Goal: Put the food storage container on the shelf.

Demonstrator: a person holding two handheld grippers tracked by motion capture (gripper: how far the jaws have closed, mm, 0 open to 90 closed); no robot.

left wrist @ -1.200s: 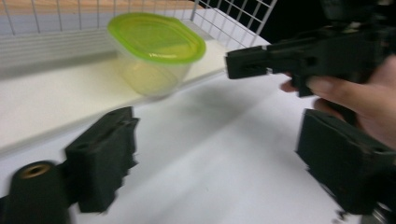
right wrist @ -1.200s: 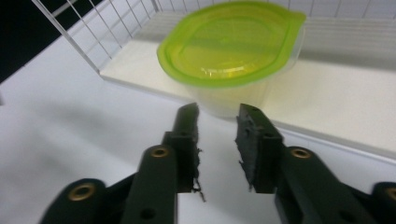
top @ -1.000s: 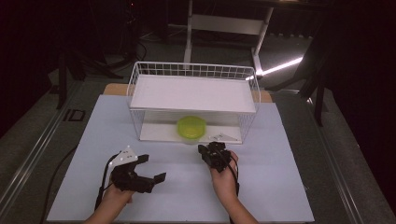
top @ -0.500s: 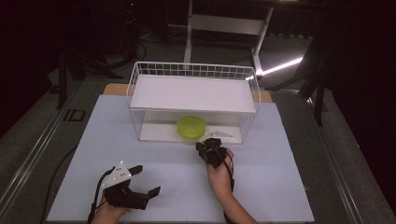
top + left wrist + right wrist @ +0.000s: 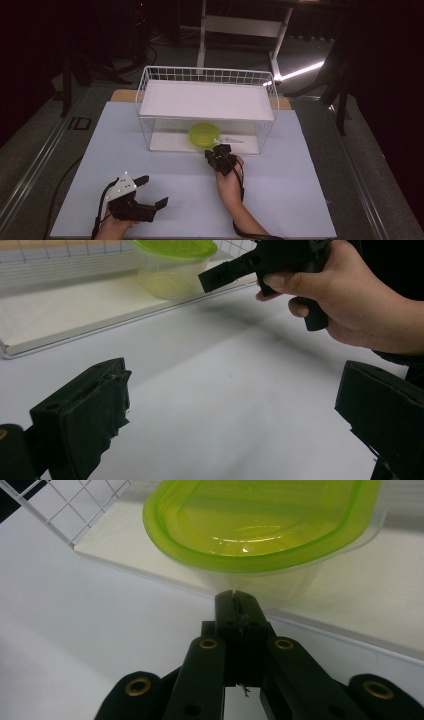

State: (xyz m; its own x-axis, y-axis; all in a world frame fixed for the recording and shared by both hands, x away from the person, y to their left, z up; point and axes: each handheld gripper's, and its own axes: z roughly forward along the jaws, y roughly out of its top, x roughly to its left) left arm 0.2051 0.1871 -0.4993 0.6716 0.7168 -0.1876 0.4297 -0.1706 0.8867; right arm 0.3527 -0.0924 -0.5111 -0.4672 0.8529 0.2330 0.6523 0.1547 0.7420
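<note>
My right gripper (image 5: 235, 599), jaws pressed together, sits at the green-lidded container (image 5: 260, 530); my left gripper (image 5: 142, 197), jaws spread, rests well short of it.

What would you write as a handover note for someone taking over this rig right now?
Right hand-held gripper: jaws closed together, tips at the near rim of the green-lidded container; they seem to pinch its clear lip, but I cannot confirm the hold.
Left hand-held gripper: open, holding nothing, low over the white table near the front edge.
Container: sits on the bottom shelf of the white wire rack, at the front opening, lid on.
Done: the right side has reached the container.
Left: probably draw it out onto the table; check the grip first, since the lip is thin.
</note>
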